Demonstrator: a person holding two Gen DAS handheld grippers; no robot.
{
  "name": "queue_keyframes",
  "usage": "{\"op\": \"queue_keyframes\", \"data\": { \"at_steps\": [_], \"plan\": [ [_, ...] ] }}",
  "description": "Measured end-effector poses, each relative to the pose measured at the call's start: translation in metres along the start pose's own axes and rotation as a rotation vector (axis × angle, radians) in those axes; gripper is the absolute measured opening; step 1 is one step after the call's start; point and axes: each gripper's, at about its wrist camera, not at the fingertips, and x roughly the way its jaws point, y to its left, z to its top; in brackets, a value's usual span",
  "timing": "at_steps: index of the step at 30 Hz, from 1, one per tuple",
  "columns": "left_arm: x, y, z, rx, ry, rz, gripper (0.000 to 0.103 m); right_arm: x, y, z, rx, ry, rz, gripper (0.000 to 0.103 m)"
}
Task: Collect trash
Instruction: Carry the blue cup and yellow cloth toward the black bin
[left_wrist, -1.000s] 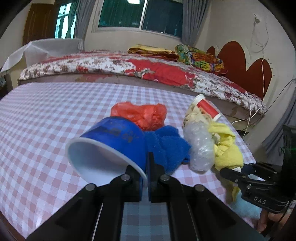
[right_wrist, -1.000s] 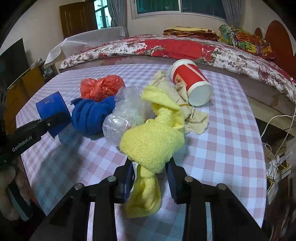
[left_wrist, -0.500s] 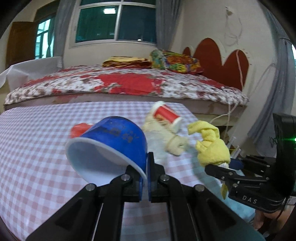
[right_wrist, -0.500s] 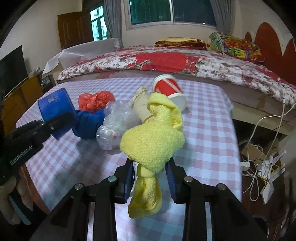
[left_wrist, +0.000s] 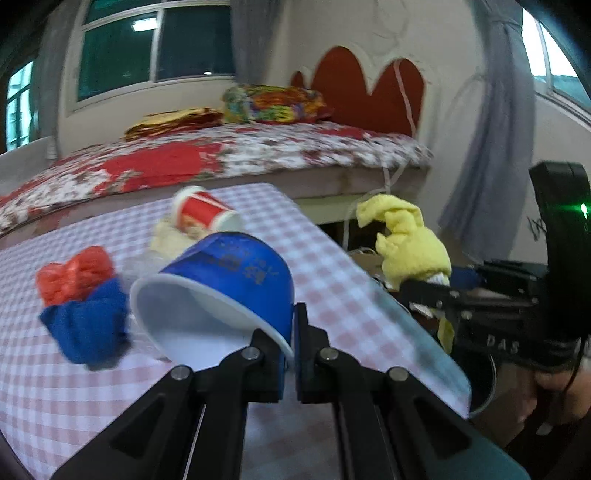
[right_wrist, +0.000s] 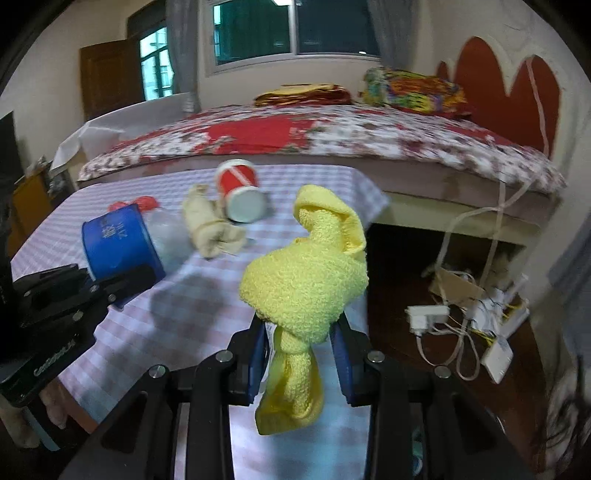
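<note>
The yellow cloth (right_wrist: 306, 280), clamped in the right hand-held gripper (right_wrist: 300, 360), has moved off the surface (right_wrist: 207, 295) edge, toward disposal I judge; it hangs vertically. The left hand-held gripper (left_wrist: 293, 332) pinches the blue cup (left_wrist: 225, 284), lifted too, mouth facing the camera.

Tilted blue cup (left_wrist: 229, 273) and knotted yellow cloth (right_wrist: 310, 280), each clamped aloft above the checkered table (left_wrist: 332, 266).
</note>
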Motion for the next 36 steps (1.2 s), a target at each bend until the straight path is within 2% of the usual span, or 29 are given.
{"op": "queue_keyframes", "data": {
  "at_steps": [15,26,36],
  "plan": [
    [0.024,-0.114,-0.017,0.185,0.086,-0.191,0.004,-0.036,-0.106,-0.062,0.145,0.051,-0.155,0.035],
    [0.031,-0.18,-0.033,0.297,0.106,-0.282,0.006,-0.046,-0.17,-0.121,0.24,0.143,-0.237,0.035],
    [0.079,-0.223,-0.059,0.26,0.253,-0.396,0.005,-0.042,-0.199,-0.164,0.253,0.222,-0.268,0.035]
  ]
}}
